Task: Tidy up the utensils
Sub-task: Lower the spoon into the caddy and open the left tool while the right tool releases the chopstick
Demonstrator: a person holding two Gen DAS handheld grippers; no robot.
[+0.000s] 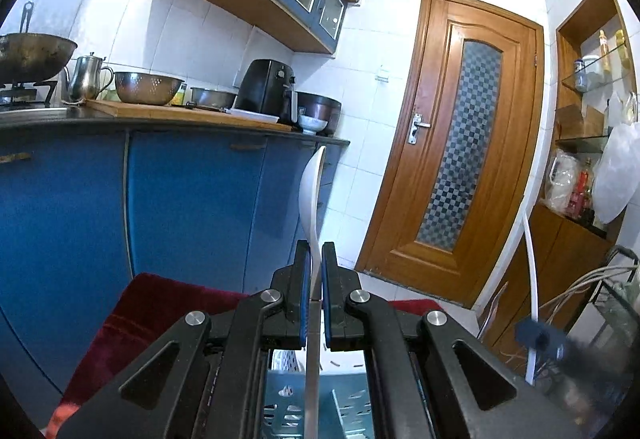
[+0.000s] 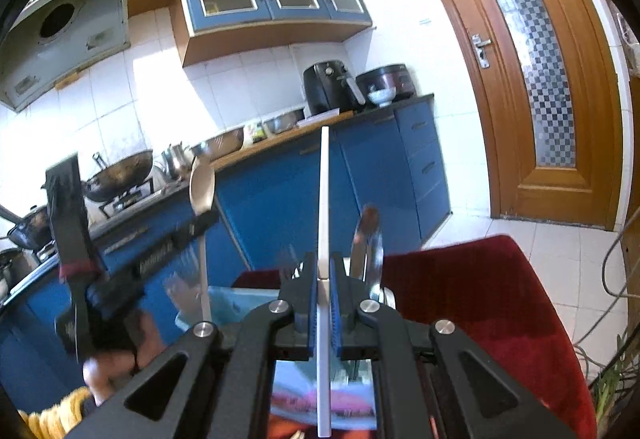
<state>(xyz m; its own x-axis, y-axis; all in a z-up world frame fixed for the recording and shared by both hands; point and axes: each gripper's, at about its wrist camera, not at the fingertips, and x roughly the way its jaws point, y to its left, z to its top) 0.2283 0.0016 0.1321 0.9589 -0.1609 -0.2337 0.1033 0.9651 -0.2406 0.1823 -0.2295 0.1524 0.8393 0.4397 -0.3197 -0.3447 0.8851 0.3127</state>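
Observation:
My left gripper is shut on the handle of a white spoon, whose bowl points up in front of the blue cabinets. My right gripper is shut on a thin white flat utensil, seen edge-on and standing upright. In the right wrist view, the left gripper is blurred at the left with the white spoon in it. At the right of the left wrist view, the right gripper shows as a blur holding its white utensil. A blue perforated basket lies below both.
A metal utensil stands up just right of my right gripper. A red cushioned seat lies under the basket. Behind are blue cabinets, a counter with bowls, a wok and an air fryer, and a wooden door. Cables hang right.

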